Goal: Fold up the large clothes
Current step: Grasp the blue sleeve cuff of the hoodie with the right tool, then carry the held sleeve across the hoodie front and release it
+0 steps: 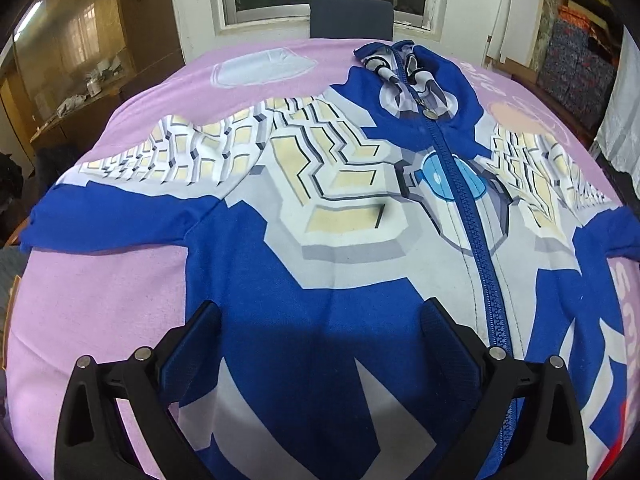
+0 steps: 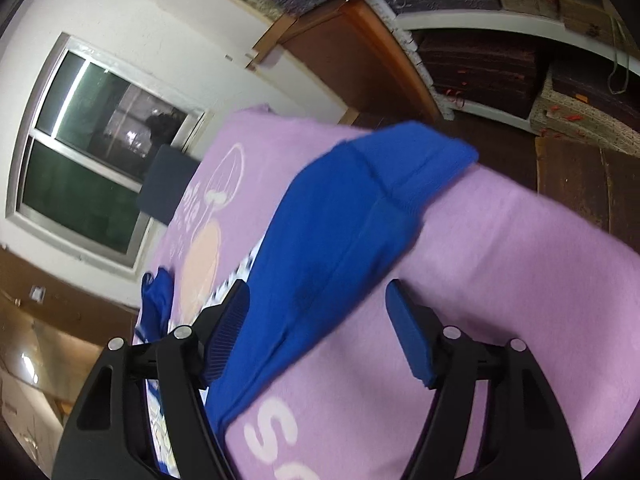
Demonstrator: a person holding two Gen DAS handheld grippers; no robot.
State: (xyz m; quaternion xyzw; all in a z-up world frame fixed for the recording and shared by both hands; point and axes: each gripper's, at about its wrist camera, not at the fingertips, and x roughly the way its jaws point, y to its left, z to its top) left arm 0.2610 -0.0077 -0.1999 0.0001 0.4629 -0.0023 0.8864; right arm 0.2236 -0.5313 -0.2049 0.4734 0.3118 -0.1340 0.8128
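I have the jacket spread flat, zipper up, on the pink cloth that covers the table. What my next move turns on is the sleeve under my right gripper: it runs lengthwise away from the jaws, cuff at the far end near the table edge, and its near part lies between the two fingers, tight against one finger and apart from the other. Those jaws stand partly open and are not pinching the fabric; the view is blurred, so I cannot tell whether that pad really touches. The right hand is plainly the nearer one to this sleeve.

My left gripper hangs over the lower blue body panel, jaws wide apart and empty, the zipper running away from them just inside one finger. The other sleeve lies out to the side, well apart from those jaws.

I judge the fold has not begun.
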